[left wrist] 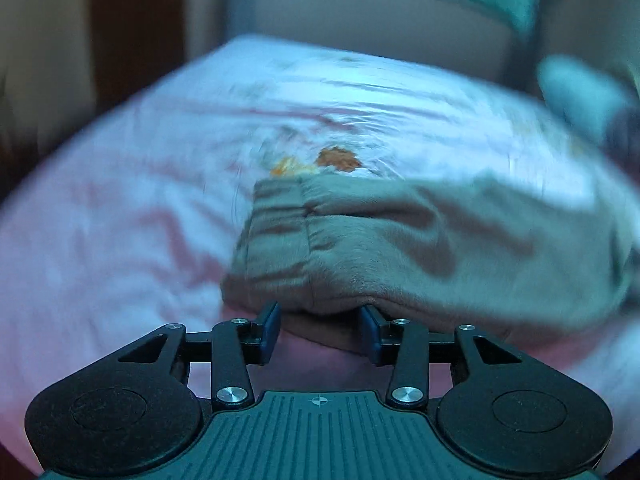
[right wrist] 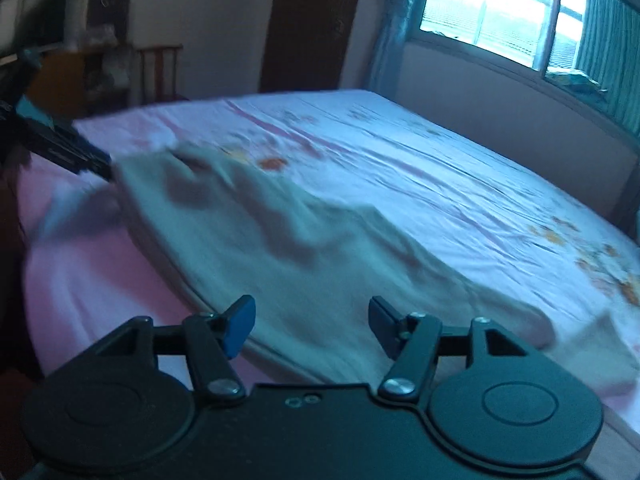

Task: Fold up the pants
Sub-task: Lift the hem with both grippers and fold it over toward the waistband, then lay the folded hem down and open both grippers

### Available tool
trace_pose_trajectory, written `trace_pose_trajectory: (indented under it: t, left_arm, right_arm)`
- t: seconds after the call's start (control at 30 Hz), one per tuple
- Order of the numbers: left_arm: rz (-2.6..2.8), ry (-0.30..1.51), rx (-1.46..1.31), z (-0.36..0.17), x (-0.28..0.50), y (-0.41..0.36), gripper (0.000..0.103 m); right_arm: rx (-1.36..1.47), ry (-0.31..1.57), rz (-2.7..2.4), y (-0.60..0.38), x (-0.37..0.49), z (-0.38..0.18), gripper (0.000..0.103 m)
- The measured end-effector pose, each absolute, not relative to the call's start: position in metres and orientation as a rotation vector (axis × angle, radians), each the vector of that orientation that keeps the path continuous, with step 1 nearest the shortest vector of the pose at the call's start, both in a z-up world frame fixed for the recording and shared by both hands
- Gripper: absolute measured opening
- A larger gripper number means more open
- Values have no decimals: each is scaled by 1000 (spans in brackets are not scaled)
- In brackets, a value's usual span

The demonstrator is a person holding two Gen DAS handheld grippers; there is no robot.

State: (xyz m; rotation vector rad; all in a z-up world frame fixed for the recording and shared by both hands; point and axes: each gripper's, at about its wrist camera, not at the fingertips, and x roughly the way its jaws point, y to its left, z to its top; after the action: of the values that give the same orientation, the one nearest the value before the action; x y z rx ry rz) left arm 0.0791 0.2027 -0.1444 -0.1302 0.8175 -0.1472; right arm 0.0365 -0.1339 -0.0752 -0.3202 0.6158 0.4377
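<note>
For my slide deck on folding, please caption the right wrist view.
Right claw open over the near edge of beige pants spread on a pink floral bed sheet.

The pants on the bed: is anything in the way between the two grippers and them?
Nothing visible. The pants lie spread on the bedsheet, right in front of the open left gripper and open right gripper.
</note>
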Motion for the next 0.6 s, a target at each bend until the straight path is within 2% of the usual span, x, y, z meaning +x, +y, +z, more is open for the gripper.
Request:
trace_pose_trajectory:
  t: [0.23, 0.37, 0.47, 0.5, 0.53, 0.6]
  left_arm:
    - [-100, 917, -751, -171, 76, 240, 44]
    - [-74, 924, -905, -189, 68, 235, 44]
    - [-57, 860, -1001, -189, 51, 235, 44]
    - [-45, 834, -1028, -187, 44, 237, 46]
    - [-30, 822, -1041, -185, 41, 240, 58]
    - [8, 811, -1049, -182, 39, 241, 69]
  right_arm:
    - [-345, 648, 400, -124, 45, -90, 54]
    - [-345, 666, 365, -134, 36, -100, 55]
    - [-339, 674, 364, -136, 32, -105, 55]
    - [-340, 668, 363, -136, 31, -105, 55]
    - [-343, 664, 359, -137, 30, -105, 55]
    - [-340, 658, 348, -142, 29, -104, 55]
